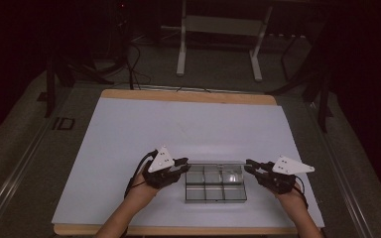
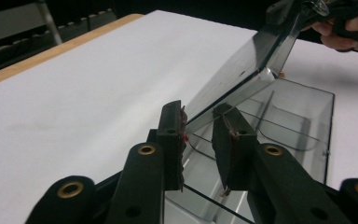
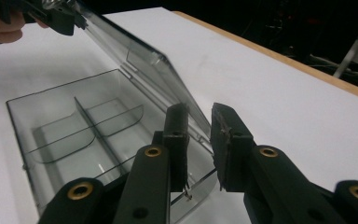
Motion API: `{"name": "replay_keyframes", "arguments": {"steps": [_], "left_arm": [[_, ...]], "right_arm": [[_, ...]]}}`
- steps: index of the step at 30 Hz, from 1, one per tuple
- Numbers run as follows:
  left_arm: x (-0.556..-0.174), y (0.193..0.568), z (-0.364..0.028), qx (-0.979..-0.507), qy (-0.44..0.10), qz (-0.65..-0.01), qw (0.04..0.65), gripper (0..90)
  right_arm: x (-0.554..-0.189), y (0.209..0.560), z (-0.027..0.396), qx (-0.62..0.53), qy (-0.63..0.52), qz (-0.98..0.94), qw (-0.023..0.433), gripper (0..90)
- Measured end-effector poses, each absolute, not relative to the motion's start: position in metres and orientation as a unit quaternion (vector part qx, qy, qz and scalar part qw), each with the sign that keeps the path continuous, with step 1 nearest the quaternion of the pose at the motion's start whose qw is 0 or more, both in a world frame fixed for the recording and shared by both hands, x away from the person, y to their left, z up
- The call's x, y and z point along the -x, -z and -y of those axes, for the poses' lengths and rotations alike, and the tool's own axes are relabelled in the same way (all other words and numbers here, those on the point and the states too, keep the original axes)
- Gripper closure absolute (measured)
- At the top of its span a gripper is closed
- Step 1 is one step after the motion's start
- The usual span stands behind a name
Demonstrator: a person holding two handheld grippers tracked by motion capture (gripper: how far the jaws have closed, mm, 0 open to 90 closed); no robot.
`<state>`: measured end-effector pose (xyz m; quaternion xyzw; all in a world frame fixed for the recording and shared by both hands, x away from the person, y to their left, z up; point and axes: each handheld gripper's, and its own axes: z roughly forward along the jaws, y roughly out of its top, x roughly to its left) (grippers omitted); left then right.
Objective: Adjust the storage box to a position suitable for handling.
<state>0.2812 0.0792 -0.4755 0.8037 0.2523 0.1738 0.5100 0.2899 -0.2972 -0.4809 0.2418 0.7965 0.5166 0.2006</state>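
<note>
Clear divided box [image 1: 216, 184] sits on white table sheet [image 1: 129, 134], near the front edge, lid [image 1: 217, 162] raised and tilted back. Left gripper [image 1: 182, 165] and right gripper [image 1: 251, 165] each straddle a lid end corner, jaws narrow; can't tell whether pads actually clamp it

Nothing much else around: a big white sheet [image 1: 144, 134] covers the light wooden tabletop [image 1: 188, 95], leaving wood bare along the far and near edges. Beyond the far edge, a white metal frame stand [image 1: 219, 29] sits on the grey floor [image 1: 17, 148].
</note>
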Motion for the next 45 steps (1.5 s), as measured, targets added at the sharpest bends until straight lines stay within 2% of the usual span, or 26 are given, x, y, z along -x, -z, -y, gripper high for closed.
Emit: {"name": "replay_keyframes", "arguments": {"steps": [7,34,45], "left_arm": [[-0.283,0.474,-0.077,-0.798,-0.187,-0.261,0.51,77.0],[-0.303,0.484,-0.066,-0.761,-0.209,-0.329,0.519,77.7],[-0.31,0.491,-0.066,-0.757,-0.197,-0.352,0.513,77.7]], "right_arm": [[-0.294,0.48,0.296,-0.251,-0.521,-0.788,0.21,77.9],[-0.31,0.49,0.28,-0.301,-0.52,-0.761,0.246,78.3],[-0.318,0.497,0.276,-0.321,-0.509,-0.761,0.244,77.2]]}}
